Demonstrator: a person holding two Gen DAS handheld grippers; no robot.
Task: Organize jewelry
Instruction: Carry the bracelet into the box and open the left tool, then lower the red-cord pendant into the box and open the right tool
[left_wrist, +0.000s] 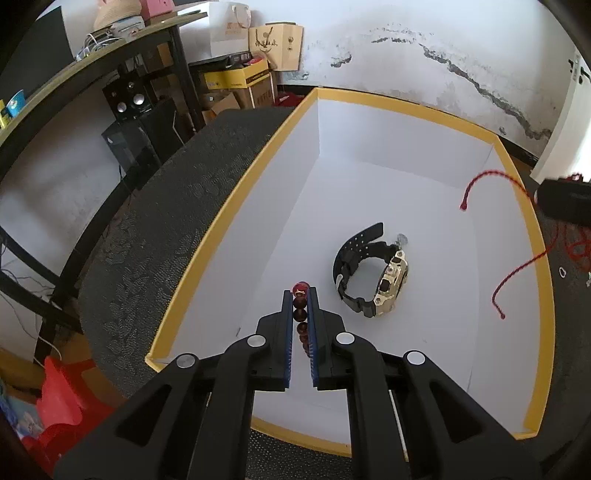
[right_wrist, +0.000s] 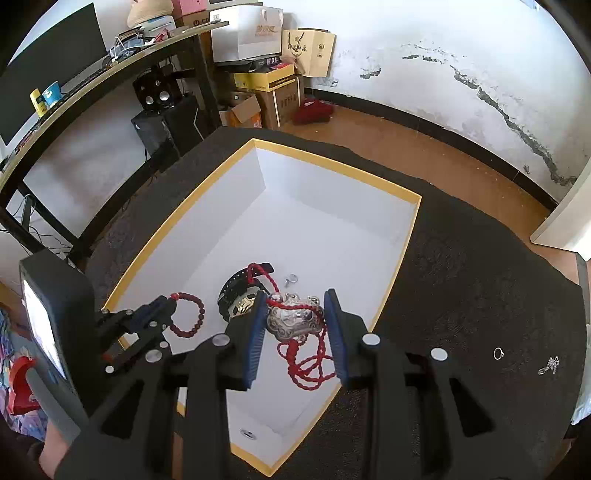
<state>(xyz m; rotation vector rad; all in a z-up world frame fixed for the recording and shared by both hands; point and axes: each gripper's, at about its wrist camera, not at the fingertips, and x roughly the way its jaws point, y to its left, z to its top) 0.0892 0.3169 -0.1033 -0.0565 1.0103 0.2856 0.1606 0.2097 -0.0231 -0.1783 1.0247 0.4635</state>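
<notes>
A white box with a yellow rim (left_wrist: 236, 192) (right_wrist: 399, 258) lies on a dark mat. In it lies a black and gold watch (left_wrist: 373, 273) (right_wrist: 240, 295) with a small silver ring (right_wrist: 291, 279) beside it. My left gripper (left_wrist: 300, 295) (right_wrist: 171, 303) is shut on a dark red bead bracelet (left_wrist: 300, 314) (right_wrist: 190, 317) and holds it over the box's left part. My right gripper (right_wrist: 295, 306) is shut on a silver lock pendant (right_wrist: 295, 319) above the box; its red cord (right_wrist: 306, 365) (left_wrist: 517, 273) hangs down in loops.
On the mat right of the box lie a small silver ring (right_wrist: 498, 353) and a silver trinket (right_wrist: 550, 365). A desk with speakers (right_wrist: 155, 92) and cardboard boxes (right_wrist: 273, 92) stand at the back left by a cracked white wall.
</notes>
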